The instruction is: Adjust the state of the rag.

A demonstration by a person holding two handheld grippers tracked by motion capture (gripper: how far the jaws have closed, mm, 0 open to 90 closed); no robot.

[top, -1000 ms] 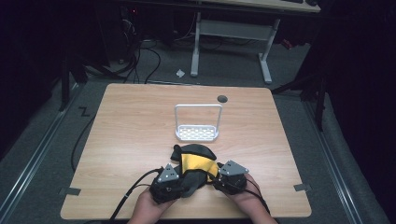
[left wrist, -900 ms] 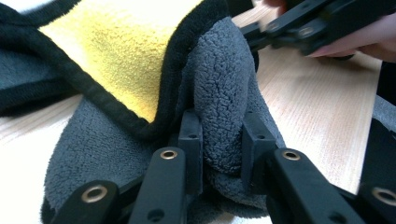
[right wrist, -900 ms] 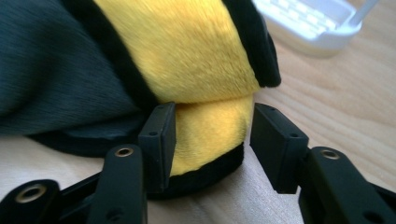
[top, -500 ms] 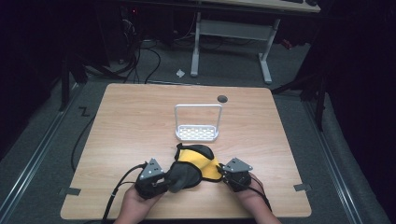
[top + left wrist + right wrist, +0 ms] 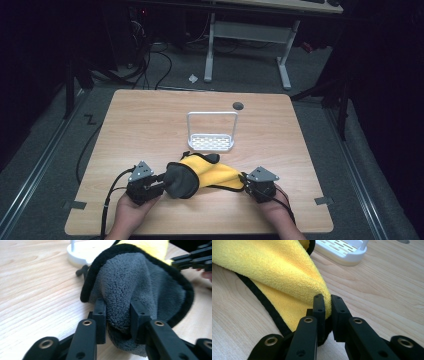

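Note:
A cloth [image 5: 200, 175], yellow on one side and grey on the other with a black hem, is held between both grippers near the table's front edge. My left gripper [image 5: 161, 183] is shut on a thick fold of the cloth's grey side [image 5: 130, 290]. My right gripper [image 5: 243, 180] is shut on a yellow corner [image 5: 287, 272] of the cloth. In the left gripper view the right gripper's jaws show at the top right, clamping the yellow edge. The cloth sags a little between the two grippers and touches the table.
A small white rack [image 5: 211, 131] with a slotted base and an upright wire frame stands behind the cloth, mid-table. A dark round hole [image 5: 238, 105] sits near the table's far edge. The wooden table [image 5: 150, 125] is bare at left and right.
Both grippers have moved apart, the left one to the left and the right one to the right. The cloth has been drawn out wider between them.

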